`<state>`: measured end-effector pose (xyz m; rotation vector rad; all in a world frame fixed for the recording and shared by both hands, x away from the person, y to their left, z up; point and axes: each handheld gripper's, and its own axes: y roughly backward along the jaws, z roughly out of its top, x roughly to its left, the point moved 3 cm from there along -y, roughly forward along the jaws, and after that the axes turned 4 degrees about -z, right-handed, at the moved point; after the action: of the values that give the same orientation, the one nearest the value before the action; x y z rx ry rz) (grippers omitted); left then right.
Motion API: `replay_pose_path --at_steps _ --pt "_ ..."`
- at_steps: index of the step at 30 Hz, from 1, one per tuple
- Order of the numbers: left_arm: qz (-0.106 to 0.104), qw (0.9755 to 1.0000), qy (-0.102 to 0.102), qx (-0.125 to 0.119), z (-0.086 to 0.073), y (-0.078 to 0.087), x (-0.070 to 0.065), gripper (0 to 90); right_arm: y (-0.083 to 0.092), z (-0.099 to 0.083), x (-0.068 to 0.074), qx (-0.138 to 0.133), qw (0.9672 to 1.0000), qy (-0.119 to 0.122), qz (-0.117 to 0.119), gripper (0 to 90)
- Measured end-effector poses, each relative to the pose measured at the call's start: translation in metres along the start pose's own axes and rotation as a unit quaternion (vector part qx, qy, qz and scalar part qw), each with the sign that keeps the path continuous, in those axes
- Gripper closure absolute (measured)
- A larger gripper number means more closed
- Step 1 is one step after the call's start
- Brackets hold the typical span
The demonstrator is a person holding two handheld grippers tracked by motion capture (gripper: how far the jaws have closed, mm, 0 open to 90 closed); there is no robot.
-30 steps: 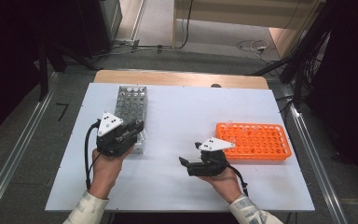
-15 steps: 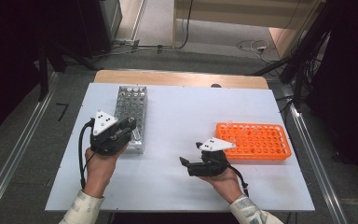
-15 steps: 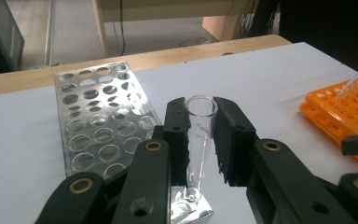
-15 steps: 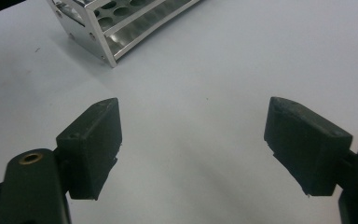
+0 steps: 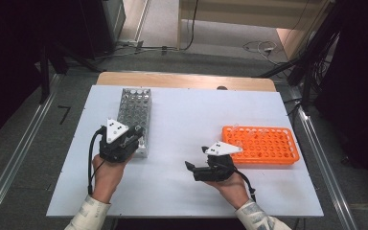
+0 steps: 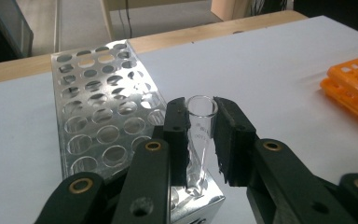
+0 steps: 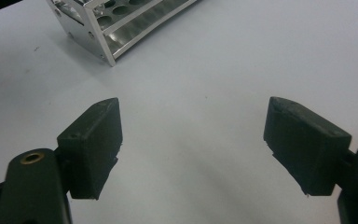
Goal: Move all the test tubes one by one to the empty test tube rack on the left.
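My left gripper point(image 6: 200, 114) is shut on a clear glass test tube point(image 6: 199, 133), which stands nearly upright with its open mouth on top. The tube's lower end hangs over the near corner of the silver metal tube rack point(image 6: 98, 107). In the high view the left gripper point(image 5: 135, 131) sits at the near end of that metal rack point(image 5: 135, 108). My right gripper point(image 5: 189, 166) rests low over the white table, jaws wide apart and nothing between them. In its own view the right gripper point(image 7: 193, 135) faces bare table, with the metal rack point(image 7: 126, 18) beyond.
An orange plastic tube rack point(image 5: 263, 143) lies just right of the right hand; its corner point(image 6: 354, 88) shows in the left gripper view. The white table top point(image 5: 191, 115) ends at a wooden strip at the back. Dark floor and rails flank it.
The left gripper shifted slightly left and then back at the near end of the metal rack, still holding the tube. The right hand has not moved.
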<state>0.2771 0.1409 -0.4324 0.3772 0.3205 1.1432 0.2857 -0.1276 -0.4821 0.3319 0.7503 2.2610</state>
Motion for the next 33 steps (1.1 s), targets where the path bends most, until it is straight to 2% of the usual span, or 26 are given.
replay_pose_path --at_steps 10,15,23,25,28,30,33 --pt "0.002 0.9992 0.000 0.039 -0.020 -0.013 -0.001 74.3 0.002 -0.001 0.000 0.000 1.0000 0.000 0.000 18.2" --pt "-0.004 0.9992 0.003 0.040 -0.021 -0.013 -0.001 72.6 0.002 0.000 0.000 -0.002 1.0000 0.000 -0.001 18.3" --pt "-0.022 0.9994 0.017 0.022 -0.017 -0.009 -0.001 57.8 0.003 -0.001 -0.001 -0.001 1.0000 0.000 0.000 18.3" --pt "-0.019 0.9994 0.023 0.019 -0.016 -0.007 0.000 51.6 0.003 -0.002 -0.001 0.001 1.0000 0.000 -0.001 18.3" --pt "-0.001 0.9995 0.027 0.019 -0.015 -0.006 0.000 34.3 0.004 -0.003 -0.002 0.001 1.0000 0.002 -0.001 18.3" --pt "0.004 0.9991 0.038 0.019 -0.014 -0.006 0.002 25.5 0.005 -0.003 -0.002 0.001 1.0000 0.001 -0.001 18.3" --pt "0.005 0.9989 0.043 0.017 -0.013 -0.004 0.003 22.4 0.007 -0.005 -0.004 0.001 1.0000 -0.001 -0.002 18.3"
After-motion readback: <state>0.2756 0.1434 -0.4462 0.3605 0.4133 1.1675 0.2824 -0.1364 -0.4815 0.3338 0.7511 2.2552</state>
